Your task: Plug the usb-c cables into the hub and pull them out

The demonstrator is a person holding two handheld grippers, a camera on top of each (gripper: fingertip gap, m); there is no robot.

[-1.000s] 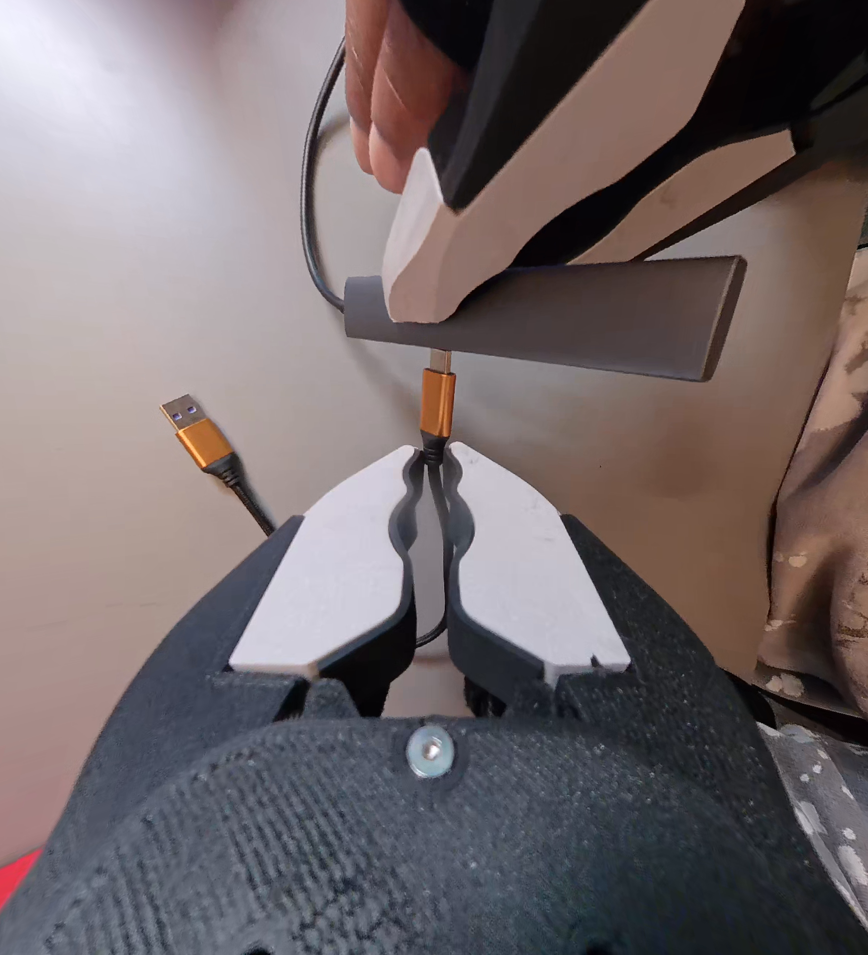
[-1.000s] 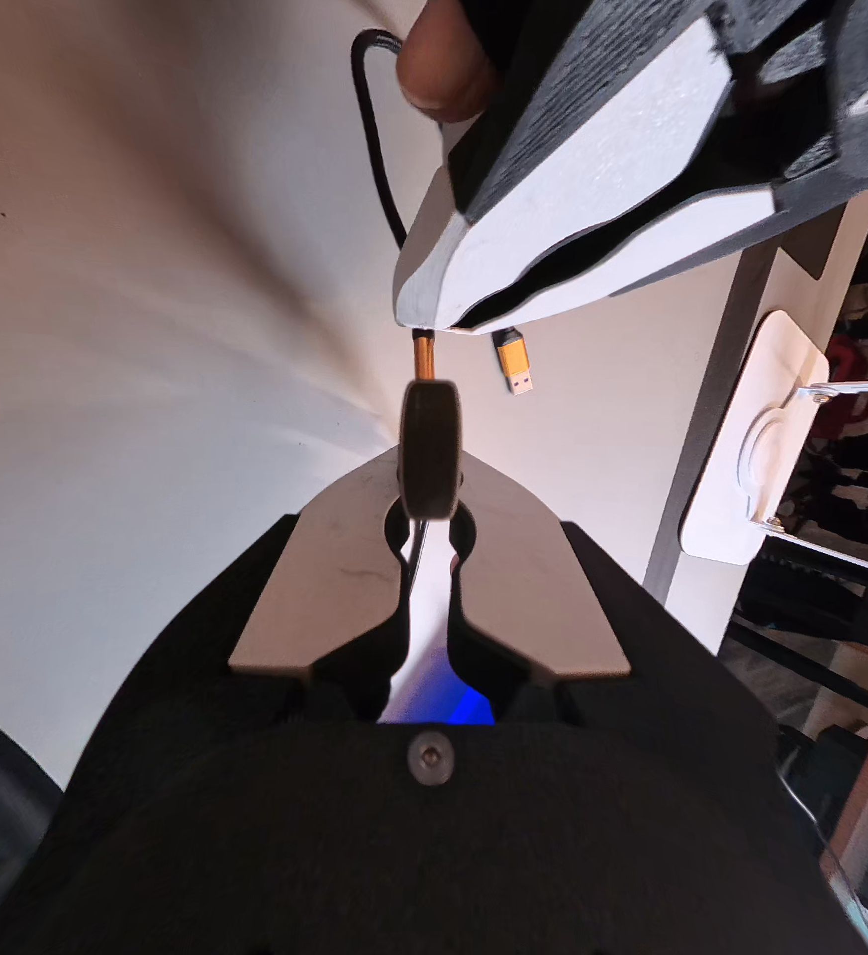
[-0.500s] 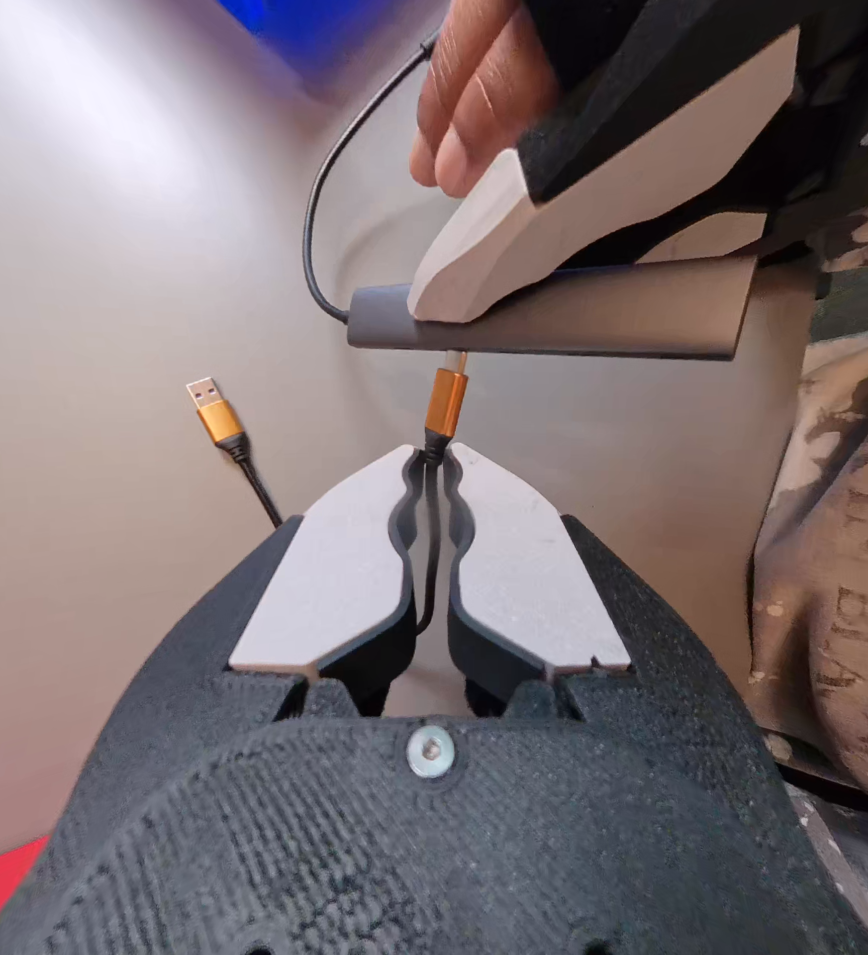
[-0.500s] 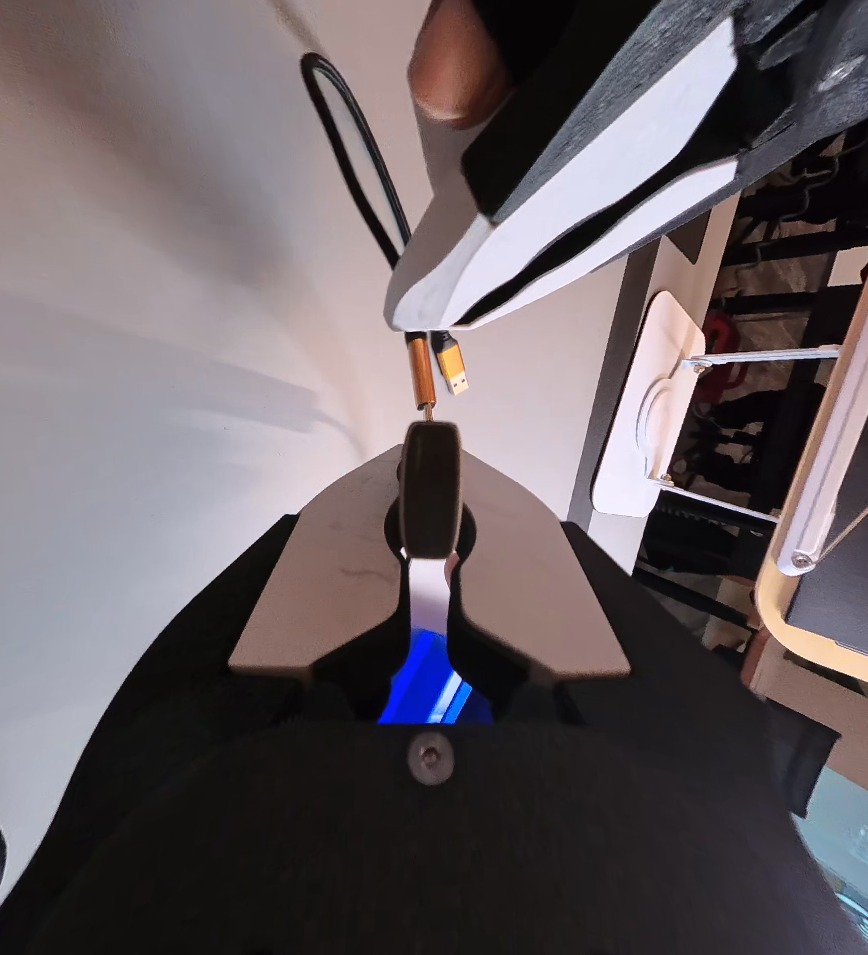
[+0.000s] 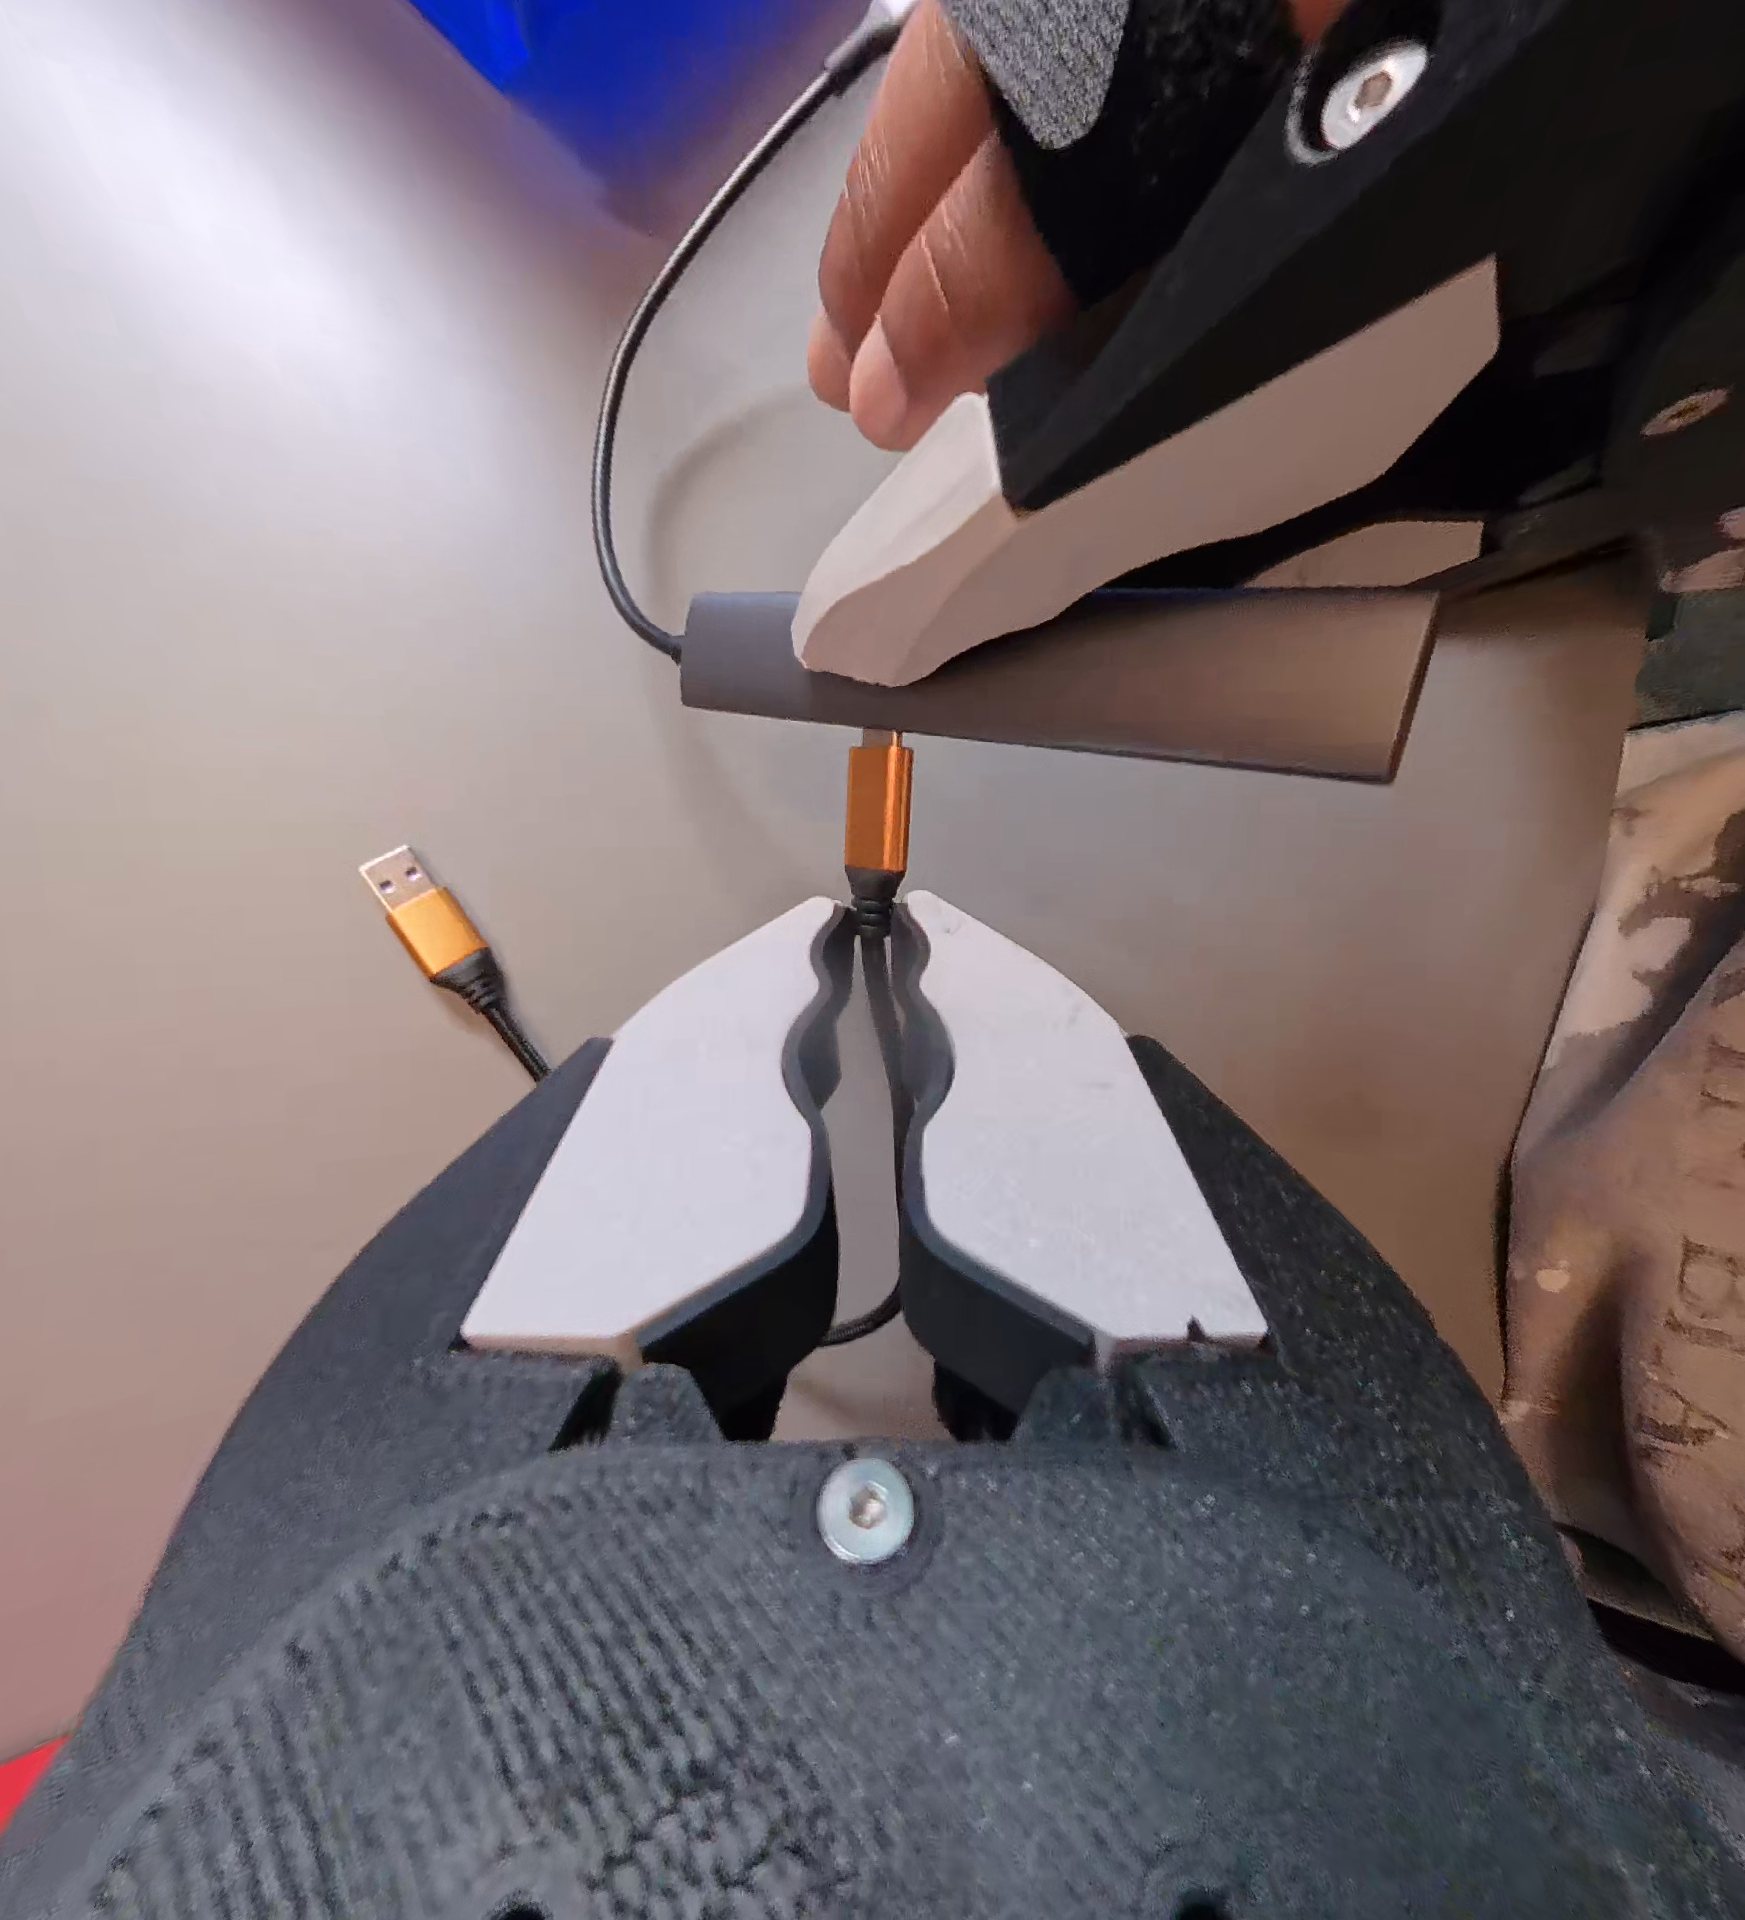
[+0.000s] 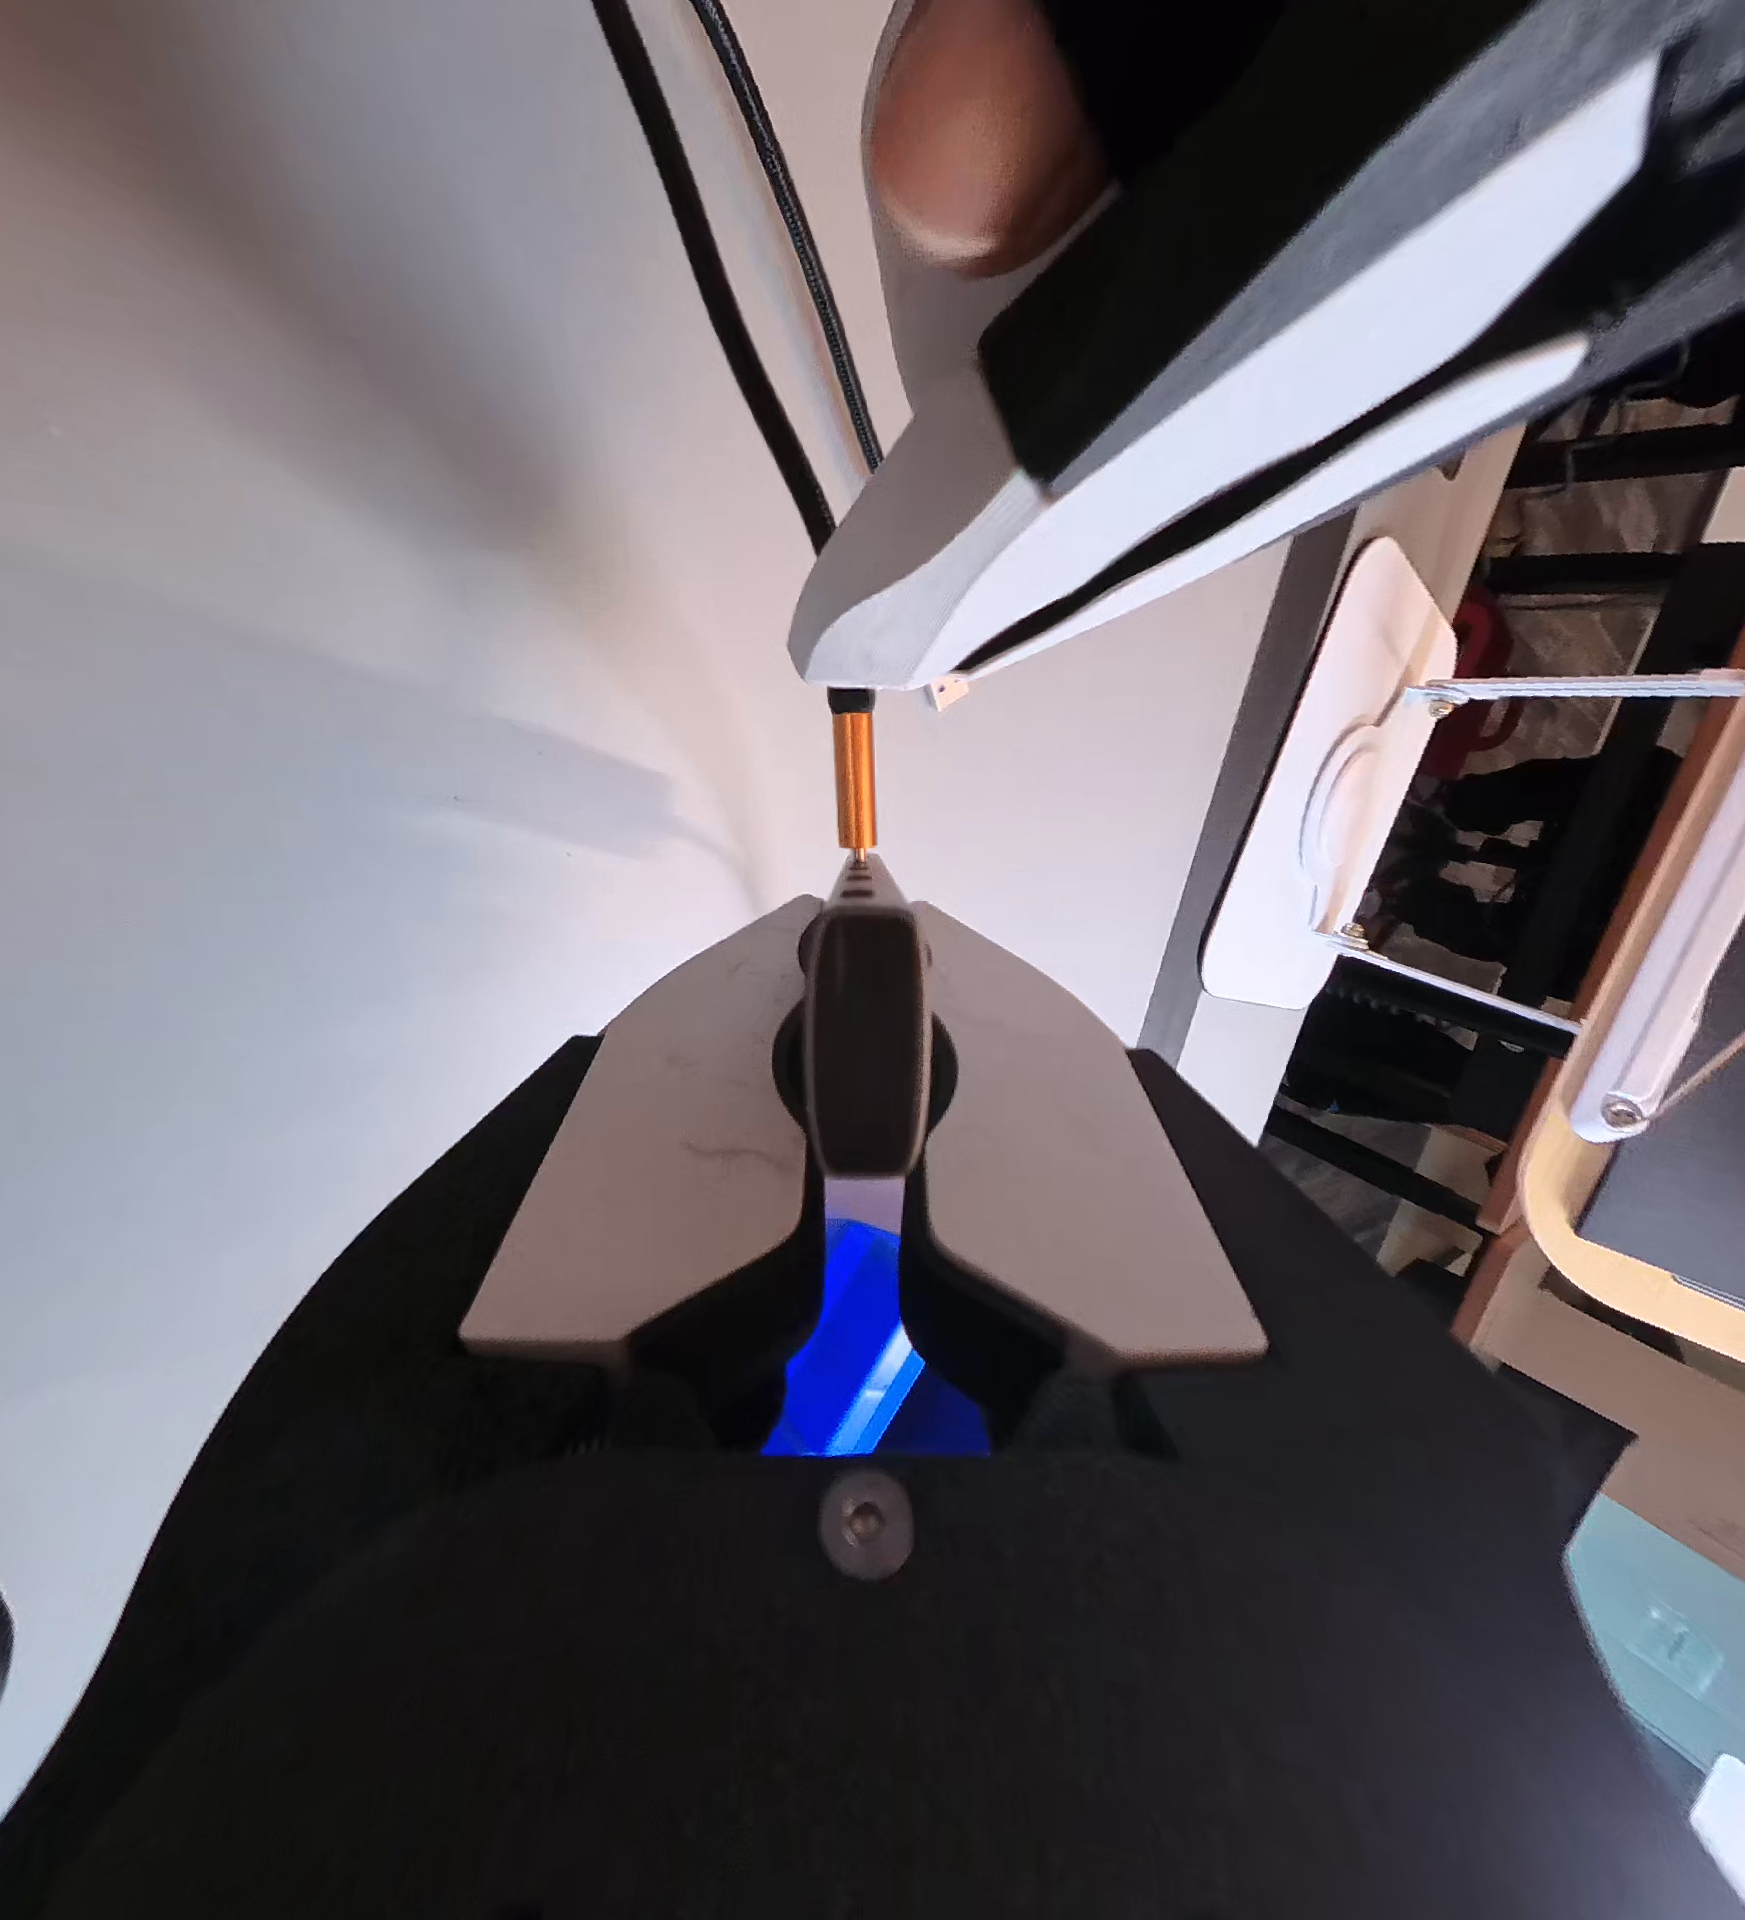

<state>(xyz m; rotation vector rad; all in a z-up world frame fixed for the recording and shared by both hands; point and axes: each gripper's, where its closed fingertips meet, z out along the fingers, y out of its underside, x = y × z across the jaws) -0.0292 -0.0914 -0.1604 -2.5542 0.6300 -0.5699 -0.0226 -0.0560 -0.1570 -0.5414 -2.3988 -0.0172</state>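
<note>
My left gripper is shut on the black cable just behind its orange USB-C plug. The plug points at the long side of the grey hub, with a little metal tip showing at the hub's edge. My right gripper is shut on the hub, seen end-on, and holds it above the table. In the right wrist view the plug stands straight at the hub's port, below the left gripper. The right gripper and a hand show in the left wrist view.
The cable's other end, an orange USB-A plug, lies on the pale table. The hub's own black cable loops away. Patterned fabric is at the right. The table edge and a white fixture lie beyond. The tips of one gripper are about 4 cm away from the tips of the other.
Both grippers have tilted and shifted together, so the background has swung. The plug stays lined up at the hub's port. Both grips are unchanged.
</note>
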